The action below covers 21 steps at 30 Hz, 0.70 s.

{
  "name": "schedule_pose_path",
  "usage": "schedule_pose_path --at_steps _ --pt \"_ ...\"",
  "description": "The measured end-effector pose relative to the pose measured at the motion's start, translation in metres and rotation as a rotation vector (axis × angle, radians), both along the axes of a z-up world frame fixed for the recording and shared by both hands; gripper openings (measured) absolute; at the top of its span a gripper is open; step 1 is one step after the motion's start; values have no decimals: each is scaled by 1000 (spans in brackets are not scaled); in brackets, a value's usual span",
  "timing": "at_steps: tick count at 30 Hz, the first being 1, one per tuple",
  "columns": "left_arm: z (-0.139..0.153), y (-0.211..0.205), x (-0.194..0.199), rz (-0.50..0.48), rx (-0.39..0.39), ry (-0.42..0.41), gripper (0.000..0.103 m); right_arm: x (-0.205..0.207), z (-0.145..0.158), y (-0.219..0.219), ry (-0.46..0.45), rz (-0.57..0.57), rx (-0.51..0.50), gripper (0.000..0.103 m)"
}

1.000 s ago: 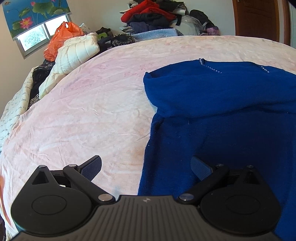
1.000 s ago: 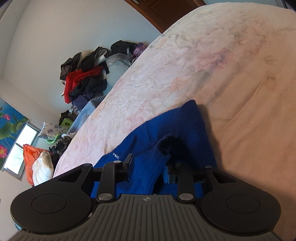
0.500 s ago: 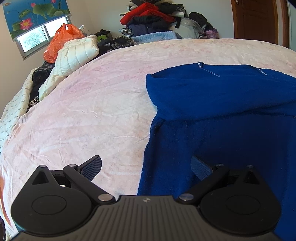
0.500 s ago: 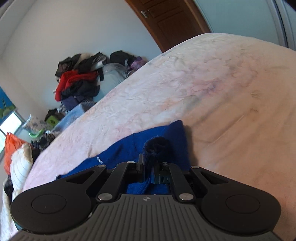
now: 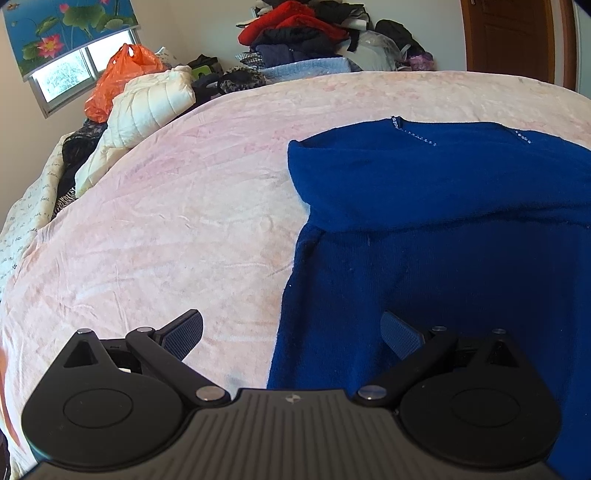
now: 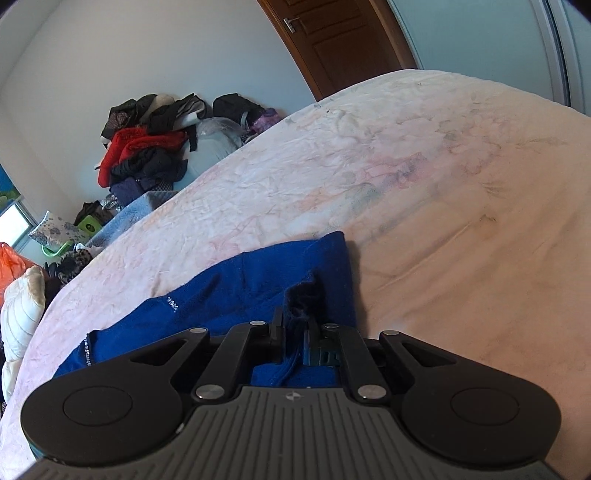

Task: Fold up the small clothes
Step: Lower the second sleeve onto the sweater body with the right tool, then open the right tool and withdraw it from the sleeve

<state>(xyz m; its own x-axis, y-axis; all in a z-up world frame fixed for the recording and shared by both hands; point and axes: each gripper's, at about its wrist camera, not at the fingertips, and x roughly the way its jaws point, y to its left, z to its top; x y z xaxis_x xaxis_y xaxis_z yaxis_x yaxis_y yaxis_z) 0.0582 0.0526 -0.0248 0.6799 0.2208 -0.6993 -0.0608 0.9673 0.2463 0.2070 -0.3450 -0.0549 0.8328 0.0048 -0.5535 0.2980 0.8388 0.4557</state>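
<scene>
My right hand-held gripper [image 6: 293, 328] is clamped on a bunched fold of the blue sweater [image 5: 443, 229], near its cuff or corner; I can't tell which. The left hand-held gripper [image 5: 291, 332] stands wide and empty, low over the sweater's left edge, one pad over the bed [image 5: 166, 221] and the other over blue knit.

The sweater lies spread on the bed, filling the left view from 12 to 5 o'clock, with its upper part already doubled over across the chest. In the right view the pinched piece sits at 6 o'clock.

To do this fold well, I judge I should lift the pinched piece only enough to clear the body, carry it across toward the middle and lay it flat, keeping tension so the knit doesn't roll. The left gripper could pin the edge so the body doesn't drag.

Count: one sweater, two grippers, one orange bag [image 5: 118, 77] at 10 o'clock, one clothes pile [image 5: 314, 33] at 12.
</scene>
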Motion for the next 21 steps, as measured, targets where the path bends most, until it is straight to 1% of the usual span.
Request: schedule_pose_path --at_steps 5,6,7,9,11,12,14,15,16,17,18,19,21 --pt "-1 0 -1 -3 2 4 103 -1 1 1 8 3 -21 10" --pt "-1 0 -1 -2 0 5 103 0 1 1 25 6 -33 18" --pt "-1 0 -1 -2 -2 6 103 -1 1 0 28 -1 -38 17" --pt "-1 1 -2 -1 -2 4 103 -10 7 -3 4 -56 -52 24" --pt "-1 1 -2 -1 -5 4 103 -22 16 -1 -30 -93 -95 27" --pt "-2 1 -2 -1 -9 6 103 -28 20 1 -50 -87 -125 27" --pt "-3 0 -3 -3 -14 10 103 -36 26 9 -73 -28 -166 28" --pt "-3 -2 -3 -6 -14 12 103 -38 26 13 -75 10 -181 34" --pt "-4 -3 -4 -9 -13 14 103 -39 26 18 -66 56 -194 41" --pt "-5 -4 -4 -13 -11 16 103 -39 24 22 -49 100 -199 52" --pt "-5 -5 -5 -17 -9 18 103 -37 21 26 -20 134 -210 57" --pt "-5 -6 -7 -22 -7 18 103 -36 17 31 20 151 -247 56" --pt "-6 -8 -9 -30 -3 18 103 -36 13 35 84 119 -350 58"
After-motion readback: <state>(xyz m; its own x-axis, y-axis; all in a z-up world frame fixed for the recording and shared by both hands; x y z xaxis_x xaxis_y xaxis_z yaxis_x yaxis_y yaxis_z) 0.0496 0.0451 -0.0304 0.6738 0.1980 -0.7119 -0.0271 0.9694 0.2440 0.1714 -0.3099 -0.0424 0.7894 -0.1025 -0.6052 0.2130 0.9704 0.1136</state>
